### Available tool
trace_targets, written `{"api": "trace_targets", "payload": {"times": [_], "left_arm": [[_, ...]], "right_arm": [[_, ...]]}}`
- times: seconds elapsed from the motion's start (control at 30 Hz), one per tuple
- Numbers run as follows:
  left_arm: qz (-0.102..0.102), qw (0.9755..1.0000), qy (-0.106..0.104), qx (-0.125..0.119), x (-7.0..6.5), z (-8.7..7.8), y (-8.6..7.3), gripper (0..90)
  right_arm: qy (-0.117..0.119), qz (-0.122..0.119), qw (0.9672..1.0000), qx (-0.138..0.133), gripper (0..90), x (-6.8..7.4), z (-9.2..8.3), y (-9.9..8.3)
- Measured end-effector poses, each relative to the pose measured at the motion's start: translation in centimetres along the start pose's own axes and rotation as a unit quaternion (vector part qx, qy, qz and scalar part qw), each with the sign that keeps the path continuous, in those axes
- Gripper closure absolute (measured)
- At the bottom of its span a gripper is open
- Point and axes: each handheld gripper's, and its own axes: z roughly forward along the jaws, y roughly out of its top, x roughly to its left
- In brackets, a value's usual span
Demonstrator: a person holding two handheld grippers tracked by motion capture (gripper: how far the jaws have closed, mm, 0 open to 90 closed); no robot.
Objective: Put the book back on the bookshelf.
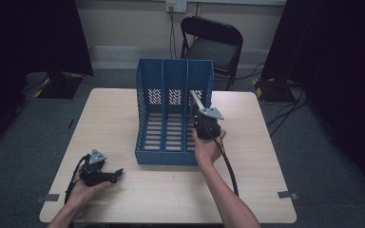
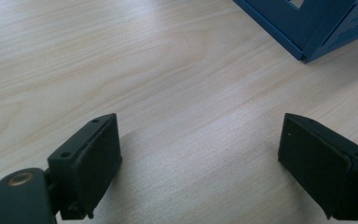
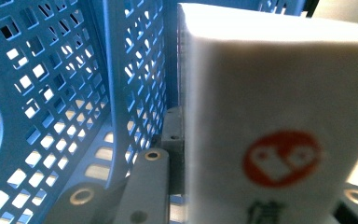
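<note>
Clearly the work in hand is filing a white box [image 3: 279, 121] into the blue file rack [image 1: 171, 114] that stands near the middle of the tabletop [image 1: 266, 156]. The right tongs [image 1: 200, 105] are clamped on the box, seen in the right gripper view as a pale slab with a round red mark on its face, held upright on edge so that it can slide between the rack's dividers instead of catching on them. In the high view the box sits at the mouth of the rightmost compartment, just above the slotted floor, and whether it already touches that floor I cannot tell. The perforated blue divider [image 3: 130, 79] runs close beside the box, which suggests the hand is lining the box up parallel to the wall before lowering it. The left tongs [image 1: 115, 175] rest low over the bare tabletop near its front left, jaws spread wide with nothing between them, well apart from the rack and probably parked there so as not to crowd the insertion.
</note>
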Motion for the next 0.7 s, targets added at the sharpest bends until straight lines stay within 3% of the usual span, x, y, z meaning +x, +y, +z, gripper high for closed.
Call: {"api": "trace_targets", "payload": {"times": [0.13, 0.6, 0.7], "left_arm": [[0.0, 1.0, 0.0, 0.0, 0.0, 0.0, 0.0, 12.4], [0.0, 1.0, 0.0, 0.0, 0.0, 0.0, 0.0, 12.4], [0.0, 1.0, 0.0, 0.0, 0.0, 0.0, 0.0, 12.5]], "right_arm": [[-0.006, -0.015, 0.9999, 0.001, 76.5, 0.4, 0.2, -0.1], [-0.002, -0.004, 0.9998, 0.022, 76.4, -0.2, 0.9, -0.5], [0.005, -0.005, 0.9992, 0.039, 76.4, -0.2, 1.0, -0.6]]}}
